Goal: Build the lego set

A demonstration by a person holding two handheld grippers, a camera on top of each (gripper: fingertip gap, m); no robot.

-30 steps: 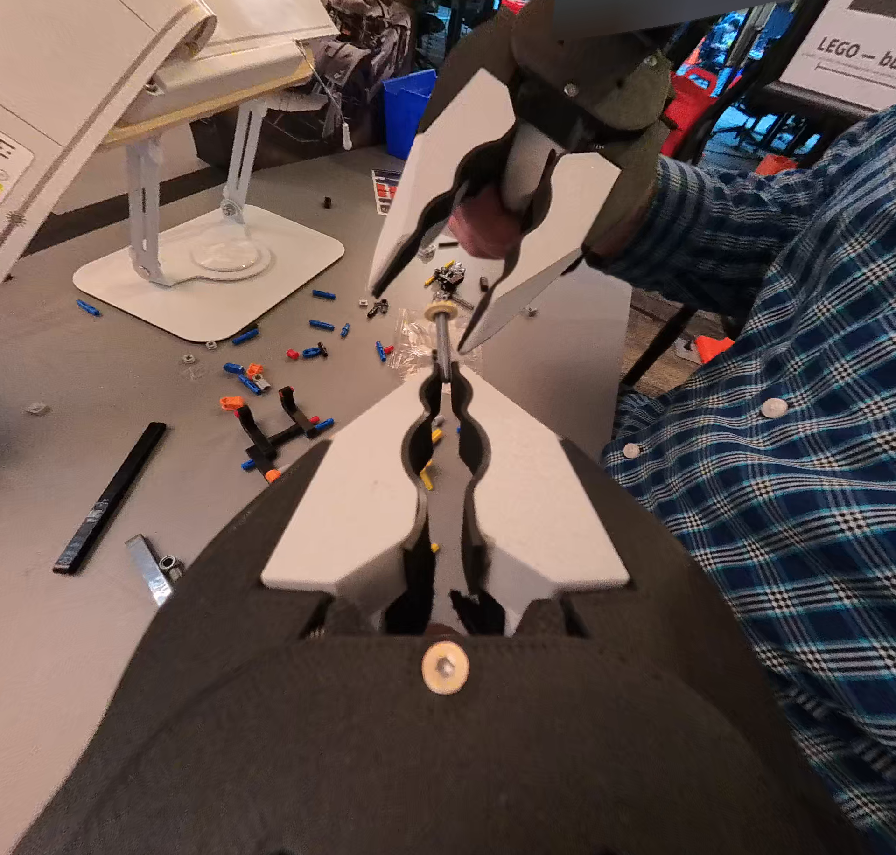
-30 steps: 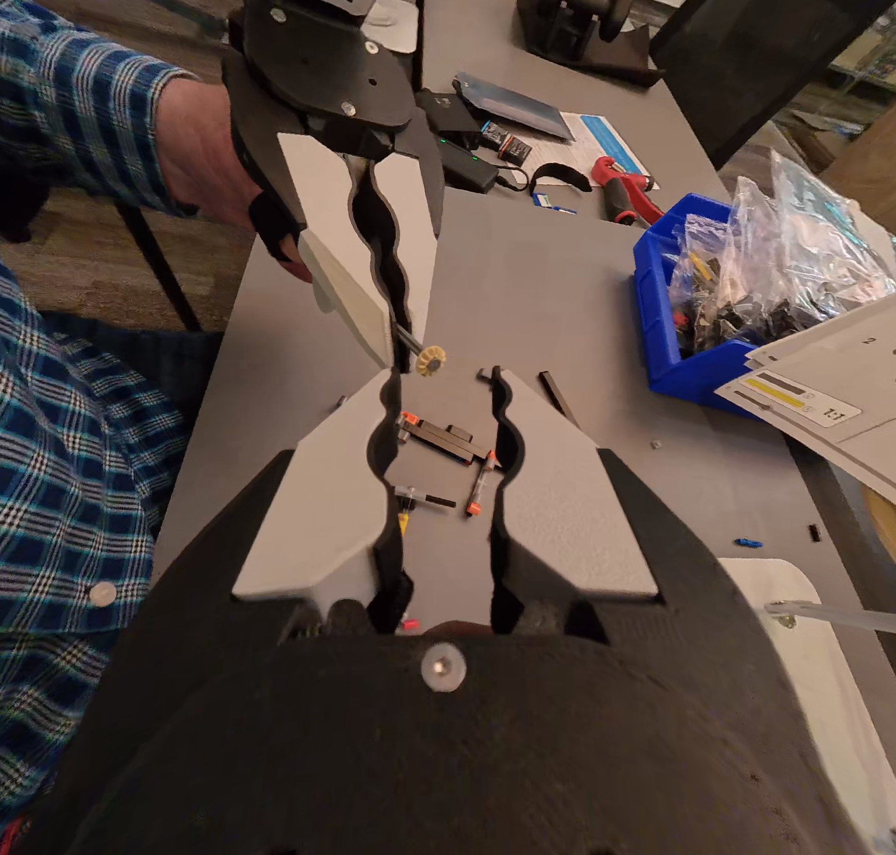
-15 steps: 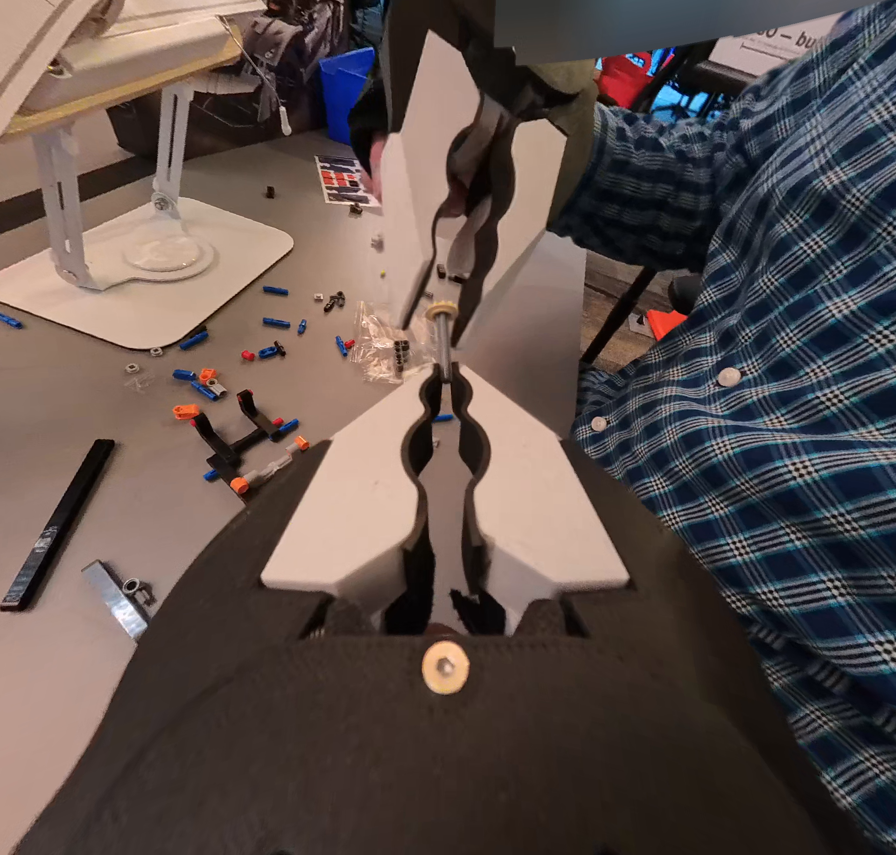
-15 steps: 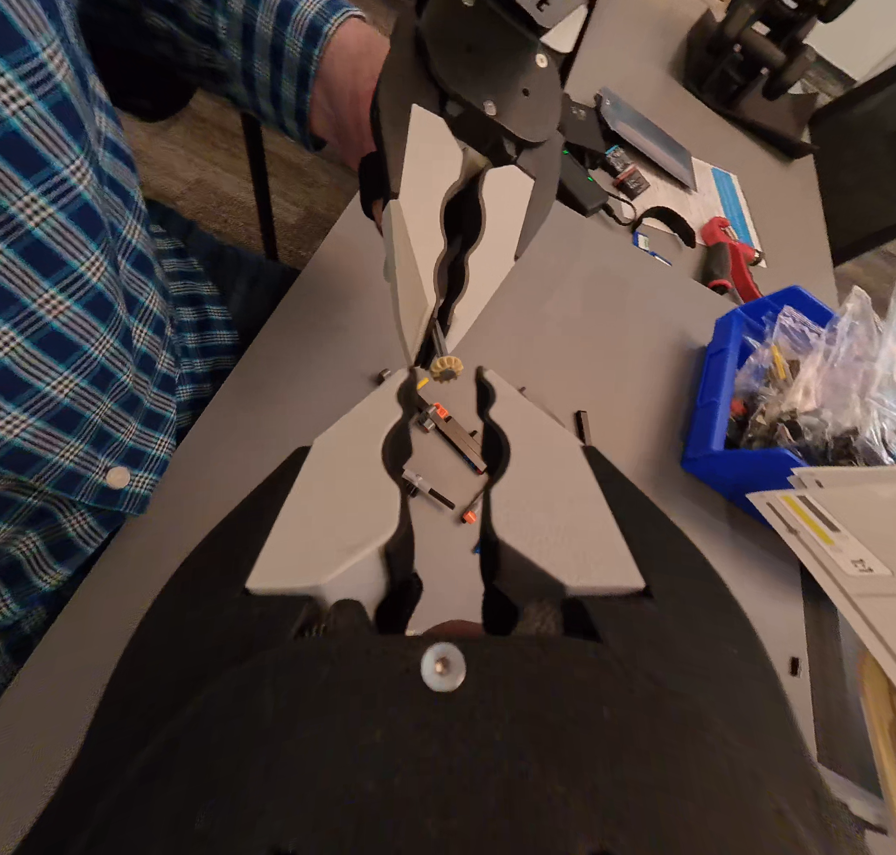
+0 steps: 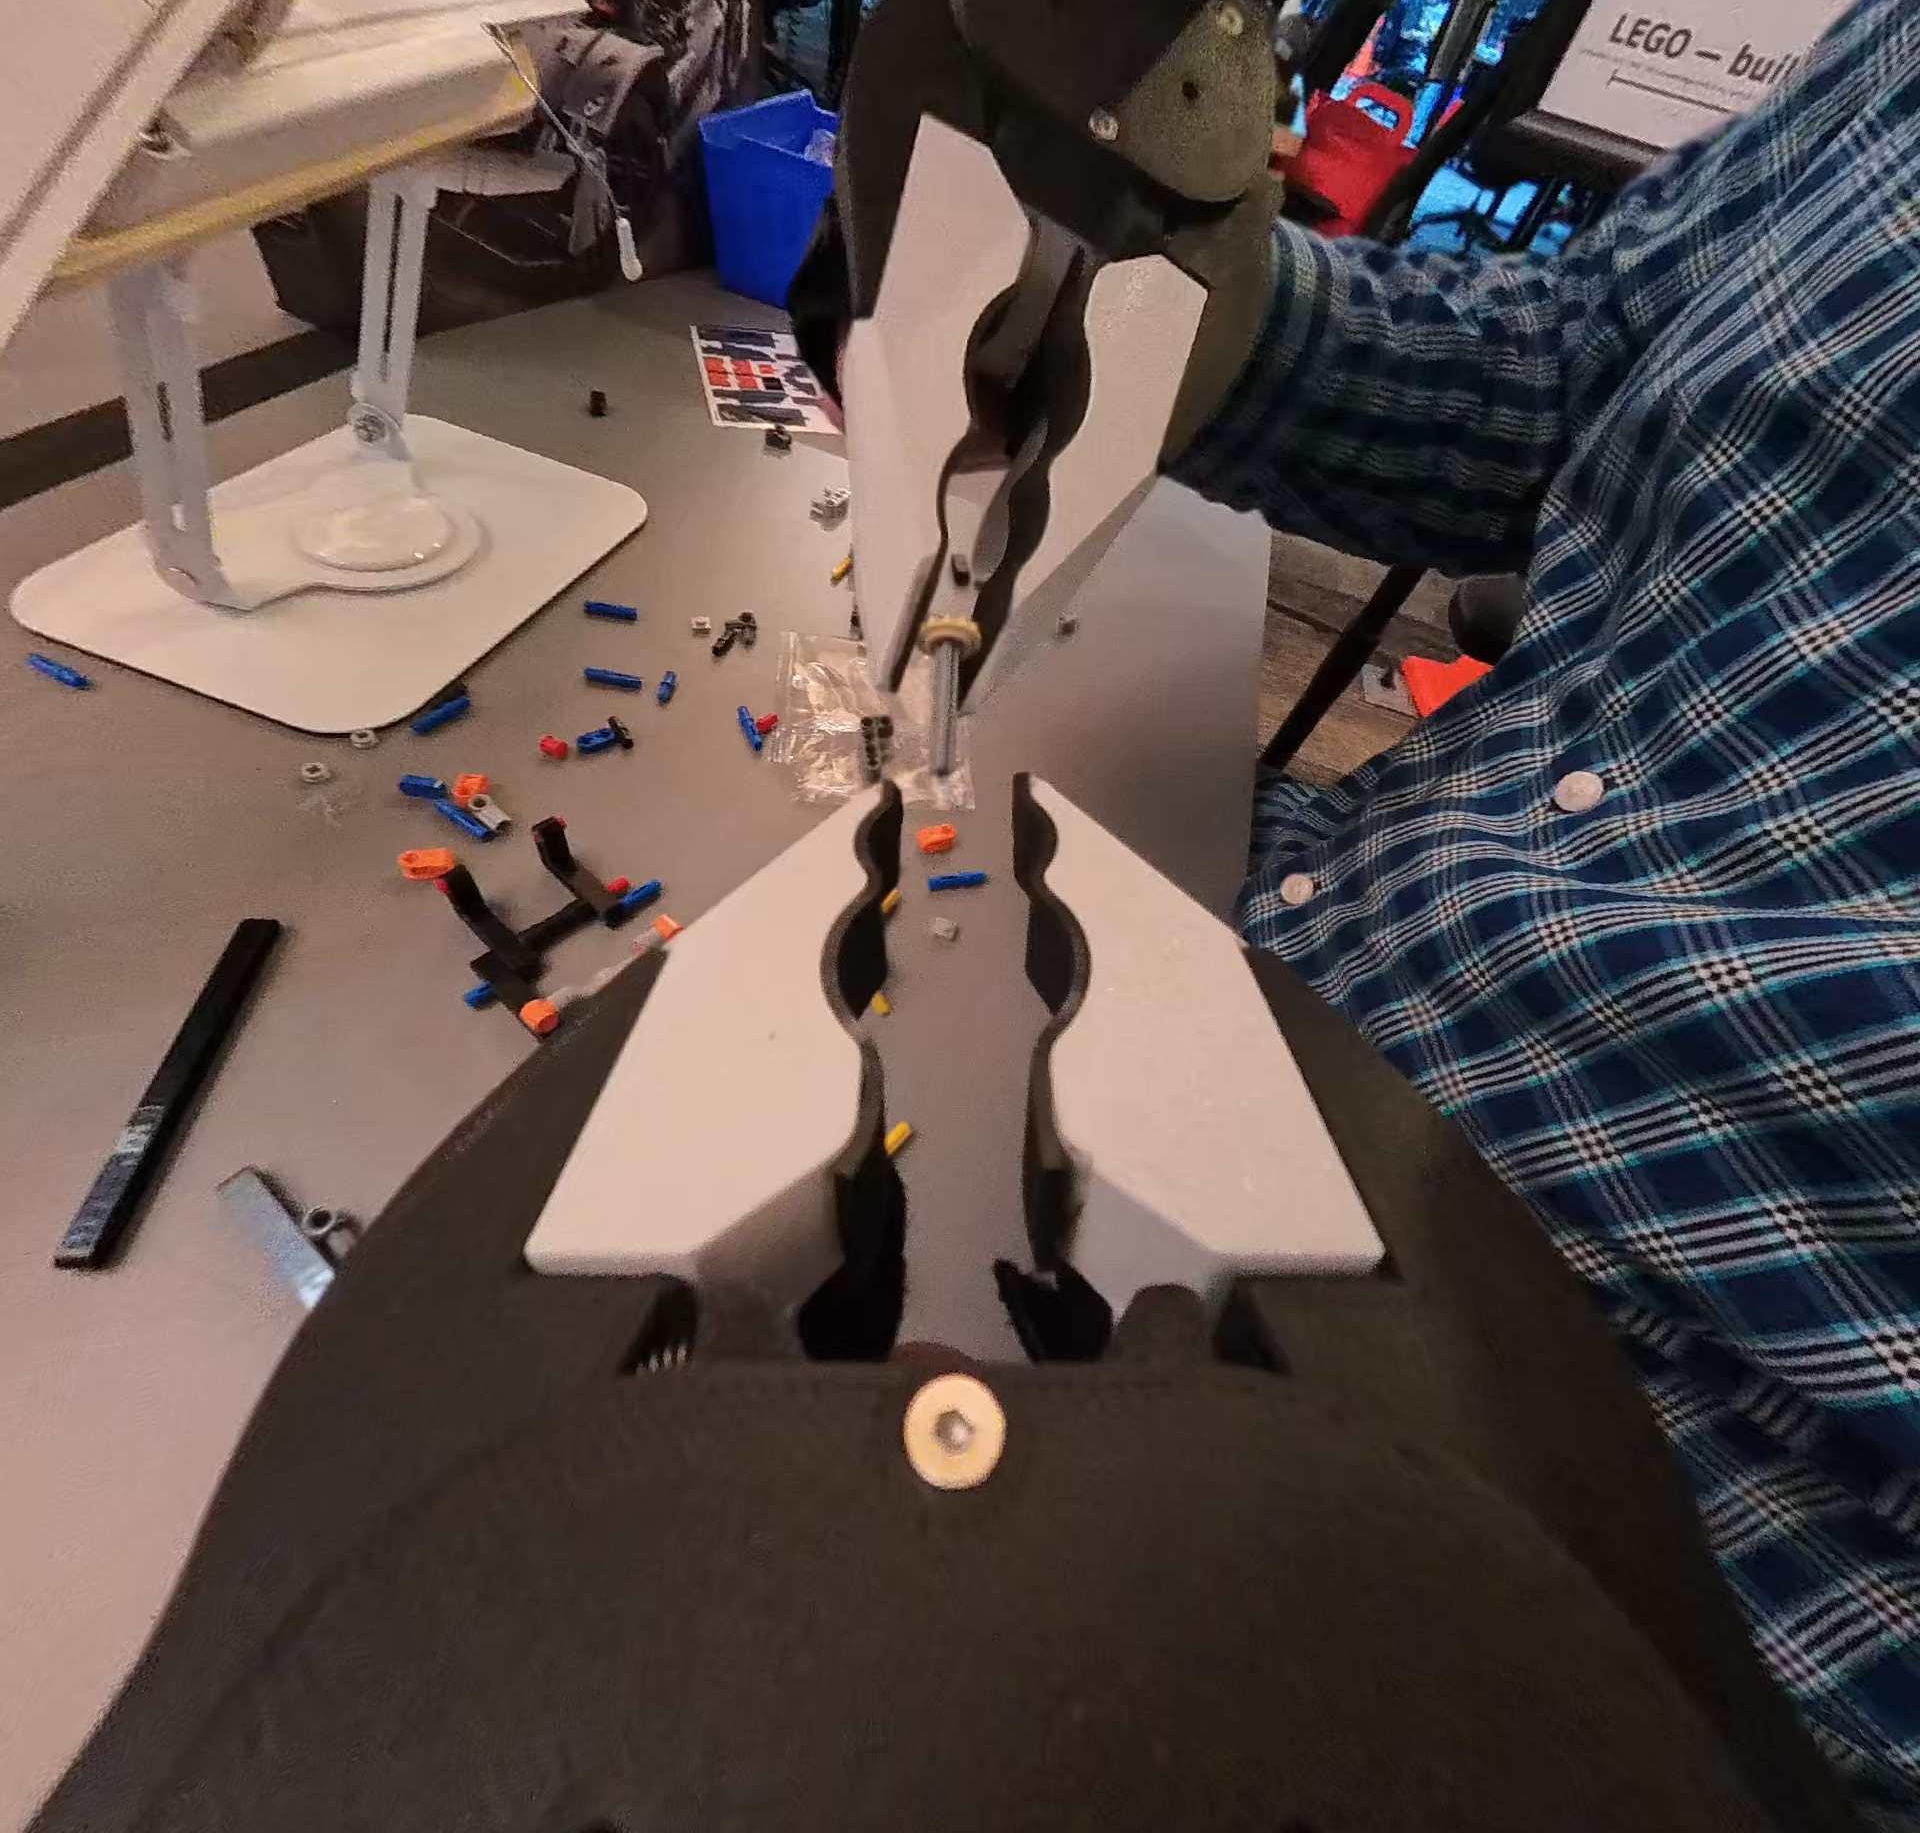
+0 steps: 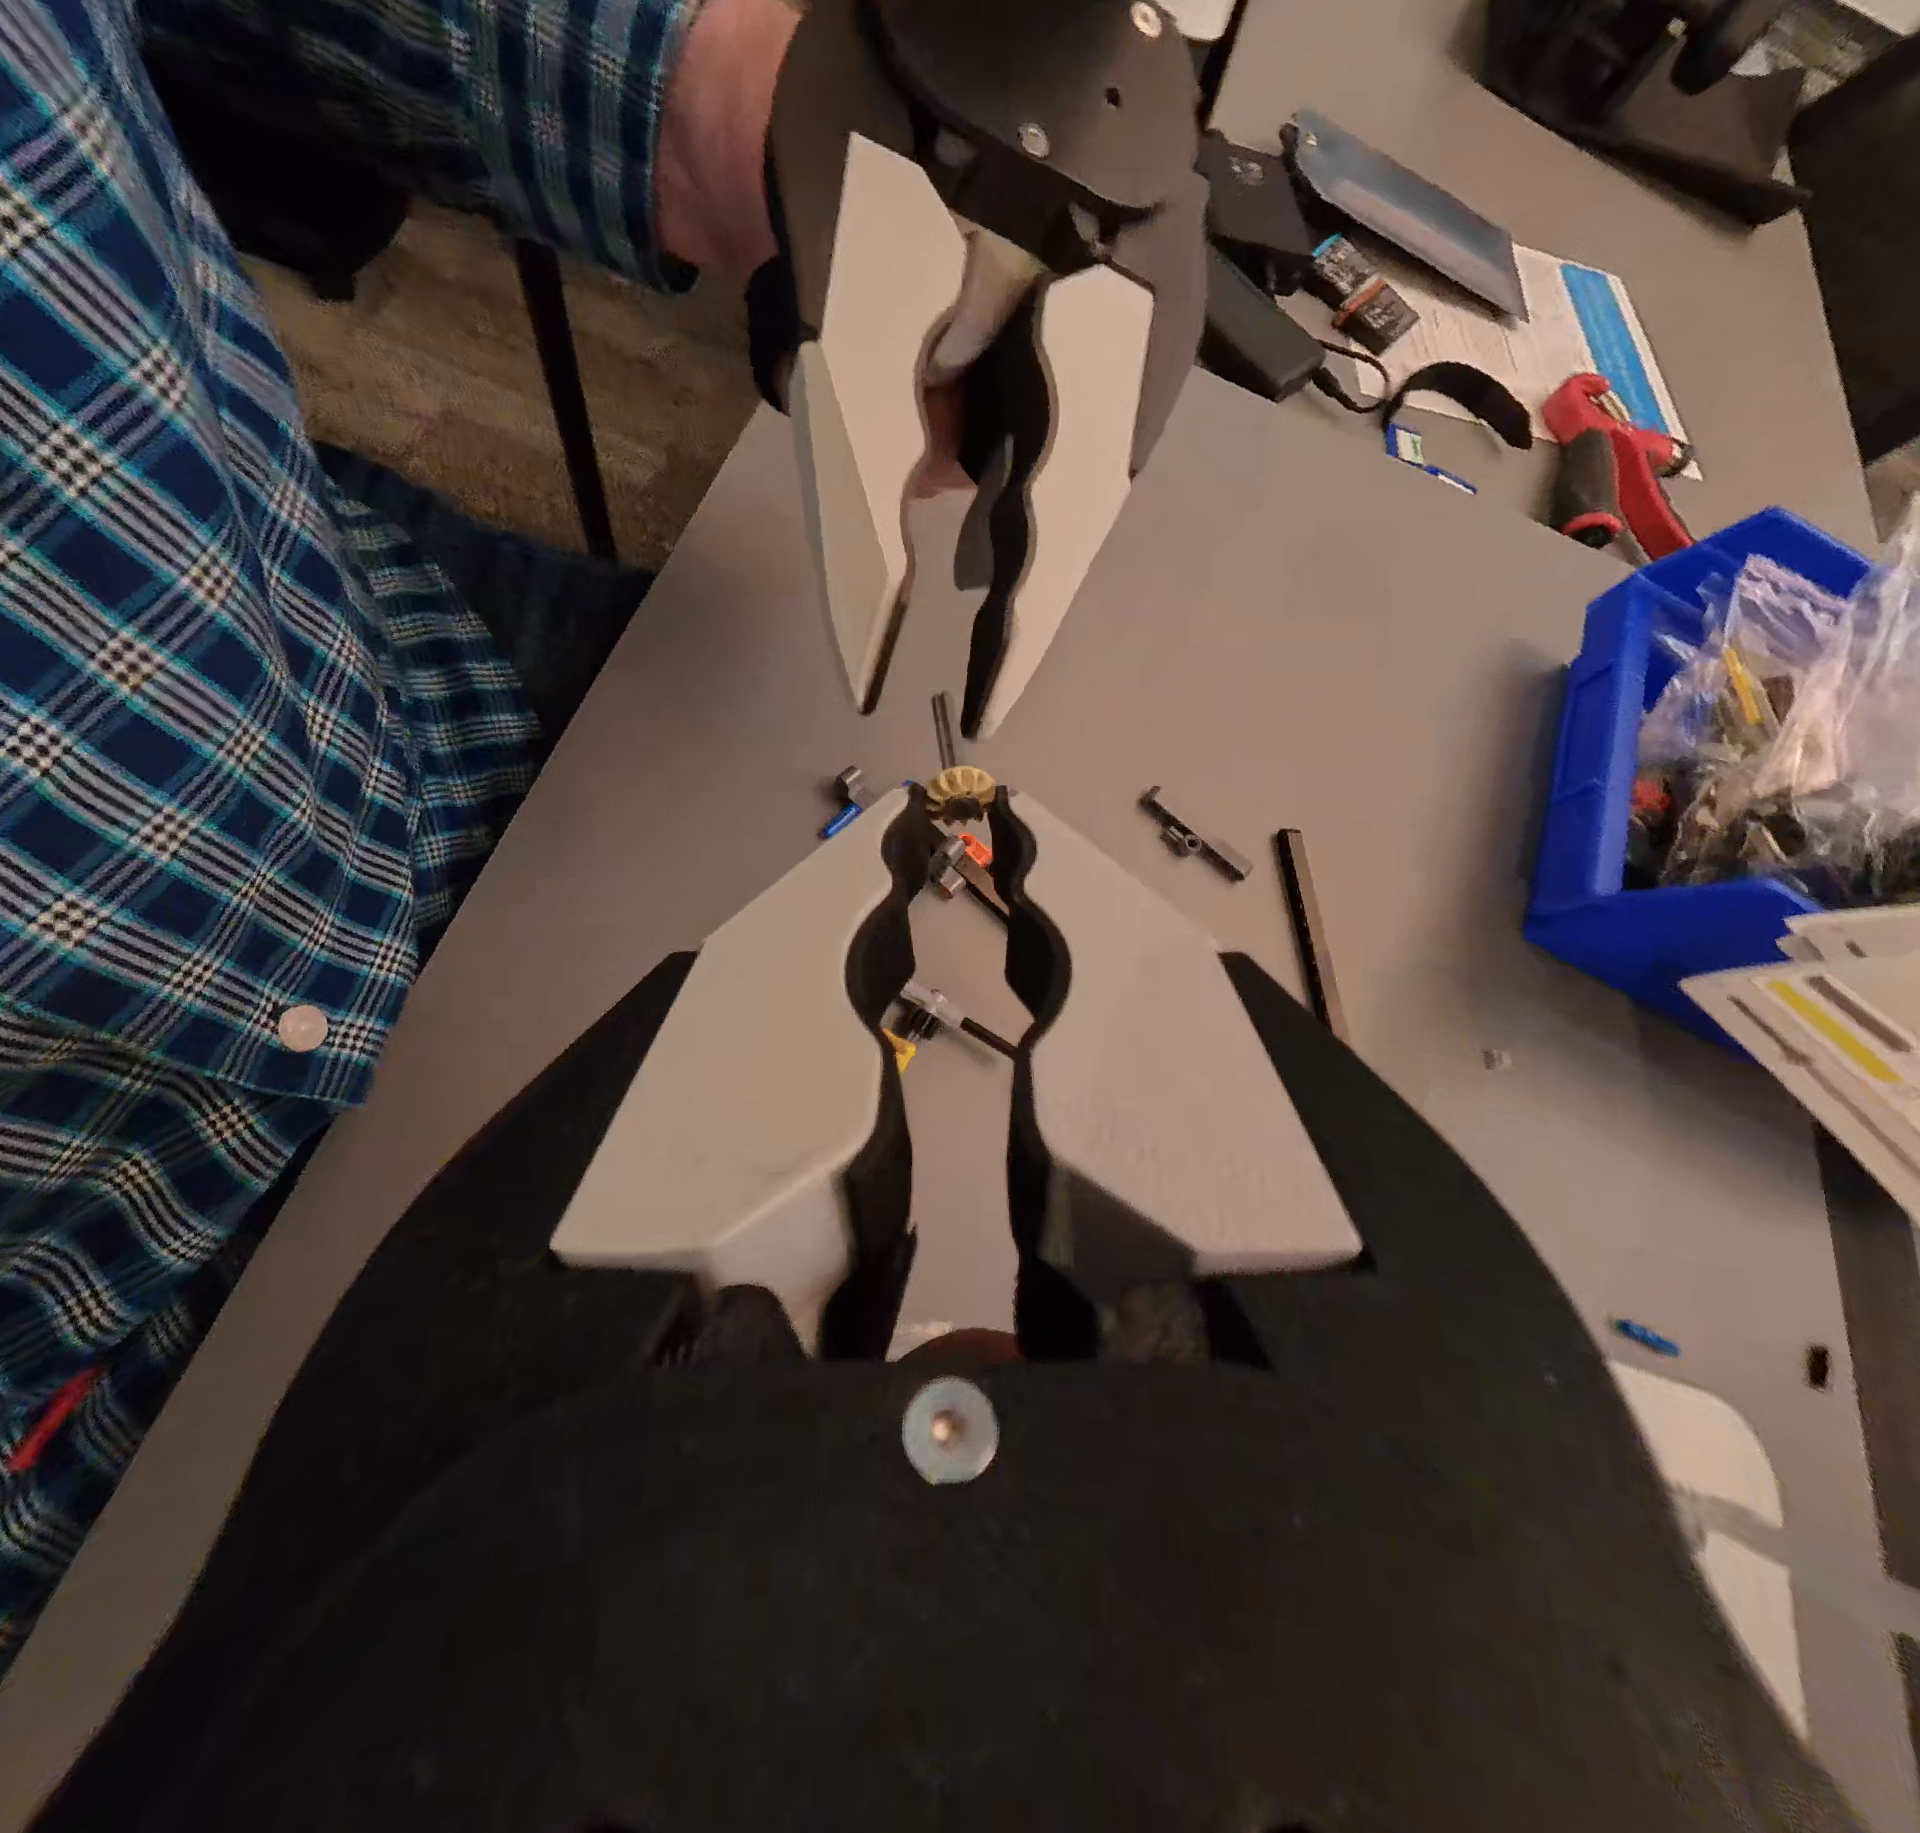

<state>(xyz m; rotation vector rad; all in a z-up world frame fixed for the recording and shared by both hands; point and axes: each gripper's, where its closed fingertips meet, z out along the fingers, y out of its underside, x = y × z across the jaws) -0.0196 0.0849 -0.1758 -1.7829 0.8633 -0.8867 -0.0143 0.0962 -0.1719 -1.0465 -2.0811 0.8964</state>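
1. The right gripper [image 6: 951, 796] was clenched at its very tips on a small tan toothed plastic gear [image 6: 954, 792]
2. A thin dark grey plastic axle [image 5: 943, 713] was threaded through that gear, its long axis running straight from the right tips toward the left tips
3. The left gripper [image 5: 951, 796] stood released, jaws parted and grasping nothing; the axle's free end lay just ahead of its tips, in line with the gap, apparently not touching either finger
4. The two grippers faced each other tip to tip above the grey table [image 5: 312, 952]; the right one carried the piece, and the left was the nearer free one
5. Judgement: any regrasp by the left fingers would turn on keeping that gap aligned with the axle
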